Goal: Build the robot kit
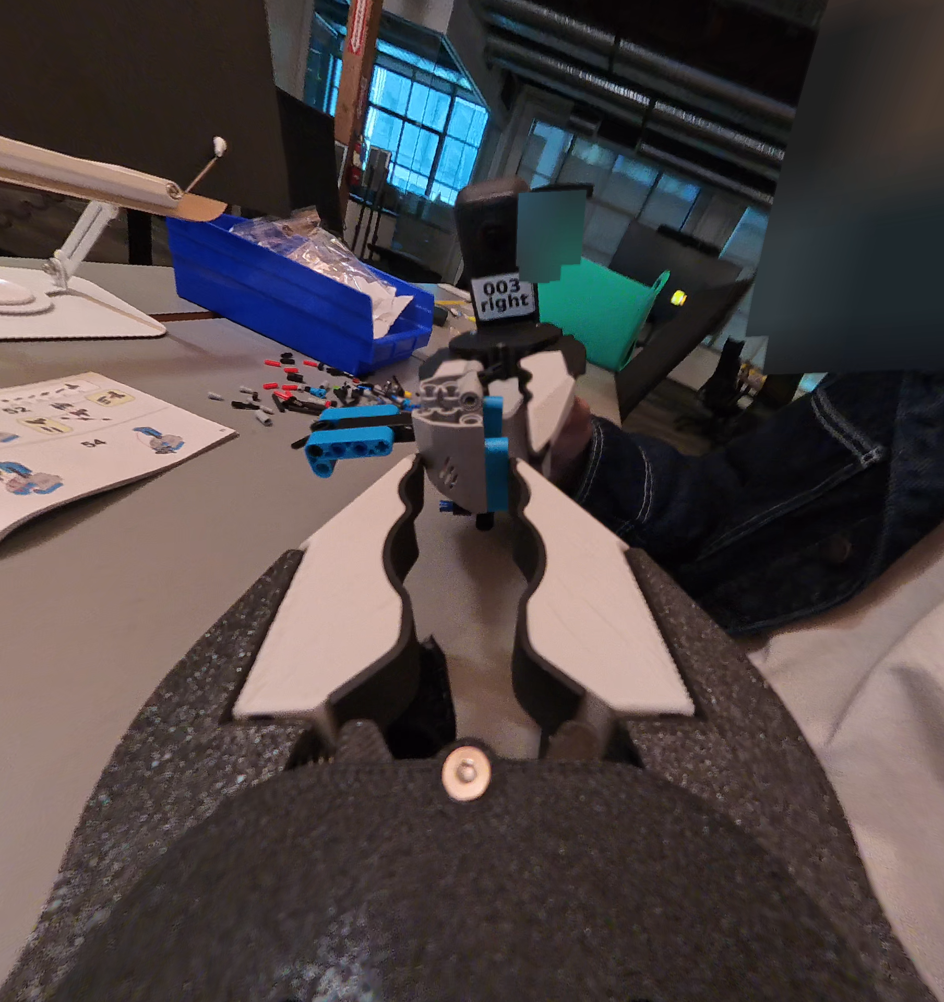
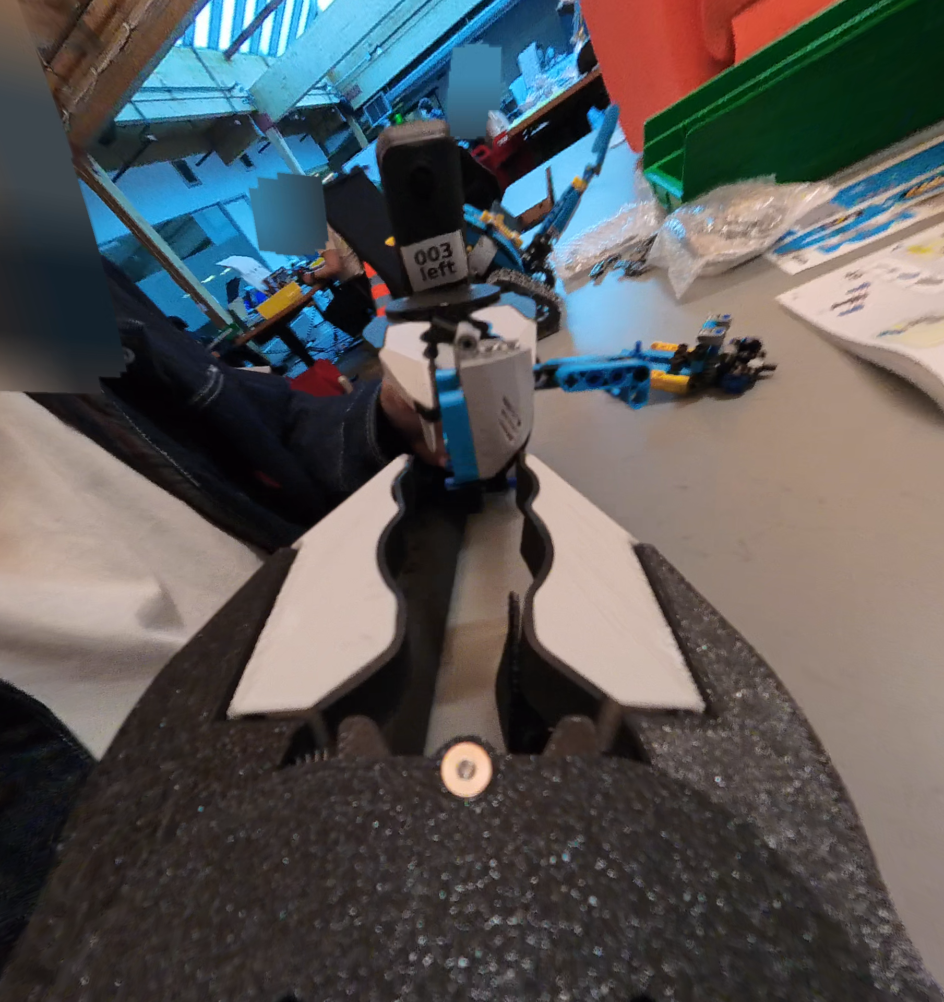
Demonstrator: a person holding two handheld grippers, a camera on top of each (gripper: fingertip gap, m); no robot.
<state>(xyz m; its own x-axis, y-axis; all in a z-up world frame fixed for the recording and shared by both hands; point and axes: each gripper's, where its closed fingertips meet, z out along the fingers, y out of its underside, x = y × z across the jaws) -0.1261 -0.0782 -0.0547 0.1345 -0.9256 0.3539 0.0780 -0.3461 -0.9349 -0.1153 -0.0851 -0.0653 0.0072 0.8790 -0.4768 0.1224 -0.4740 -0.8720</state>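
The left gripper [image 1: 467,477] and the right gripper [image 2: 461,471] face each other above the grey table [image 1: 133,596]; each has its jaws clenched on the same grey-and-blue brick assembly [image 1: 458,450], which hangs between the two sets of fingertips, clear of the tabletop; a blue perforated beam [image 1: 347,445] juts sideways from it into free air. In the left wrist view, a scatter of small red, black and grey pins [image 1: 296,390] lies beyond the beam, just before a blue bin [image 1: 274,293] holding clear plastic bags; an open instruction booklet [image 1: 68,450] lies near the table's left side, with bare table between it and the grippers. In the right wrist view, a small blue-and-yellow brick build [image 2: 697,363] rests well apart to the right; further booklets [image 2: 892,320] and a green bin [image 2: 784,135] line the far right edge.
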